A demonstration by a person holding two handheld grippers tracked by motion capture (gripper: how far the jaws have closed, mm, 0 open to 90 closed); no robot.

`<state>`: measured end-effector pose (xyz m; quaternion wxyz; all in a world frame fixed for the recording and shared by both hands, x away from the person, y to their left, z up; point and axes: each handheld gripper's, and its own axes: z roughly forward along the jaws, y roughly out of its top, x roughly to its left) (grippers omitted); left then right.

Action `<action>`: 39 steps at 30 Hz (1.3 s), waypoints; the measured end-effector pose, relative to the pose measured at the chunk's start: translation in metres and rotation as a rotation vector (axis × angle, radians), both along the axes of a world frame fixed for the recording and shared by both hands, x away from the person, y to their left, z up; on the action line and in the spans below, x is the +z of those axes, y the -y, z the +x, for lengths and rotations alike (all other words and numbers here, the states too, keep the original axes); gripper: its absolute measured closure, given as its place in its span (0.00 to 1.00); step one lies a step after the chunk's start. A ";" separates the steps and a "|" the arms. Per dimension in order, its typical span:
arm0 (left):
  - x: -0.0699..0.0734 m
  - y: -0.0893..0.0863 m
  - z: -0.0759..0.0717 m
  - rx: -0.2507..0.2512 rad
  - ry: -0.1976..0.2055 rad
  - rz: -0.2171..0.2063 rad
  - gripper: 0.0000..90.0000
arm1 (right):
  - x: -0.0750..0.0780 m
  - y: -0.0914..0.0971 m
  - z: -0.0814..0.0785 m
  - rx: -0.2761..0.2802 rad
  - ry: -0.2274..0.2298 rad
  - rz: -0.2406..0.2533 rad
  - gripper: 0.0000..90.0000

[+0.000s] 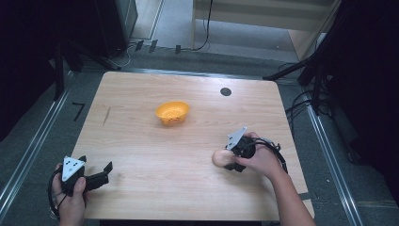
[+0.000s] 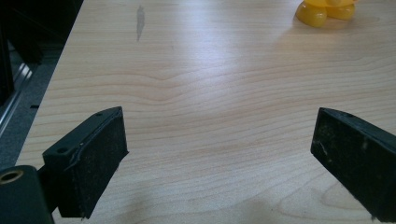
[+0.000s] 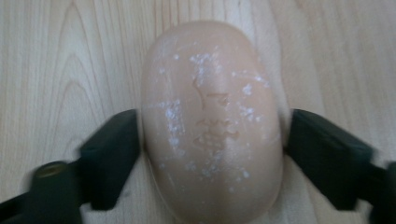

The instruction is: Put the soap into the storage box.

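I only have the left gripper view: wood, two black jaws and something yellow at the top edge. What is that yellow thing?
Observer: A small yellow bowl, standing near the middle of the table.
Operator: What is the other hand doing?
Observer: The right gripper has its jaws either side of a pale oval soap bar.
Operator: Is the soap near the bowl?
Observer: No, it lies apart from it, toward the table's right side.

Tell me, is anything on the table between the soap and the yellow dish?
Nothing visible. Bare table lies between the soap, which sits between the right gripper jaws, and the yellow dish.
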<state>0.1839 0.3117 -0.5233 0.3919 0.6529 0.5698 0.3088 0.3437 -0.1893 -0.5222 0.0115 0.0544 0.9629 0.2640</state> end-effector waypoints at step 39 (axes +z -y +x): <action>0.000 -0.001 0.000 0.008 -0.001 -0.002 0.04 | 0.006 -0.004 0.003 0.025 0.034 0.005 0.36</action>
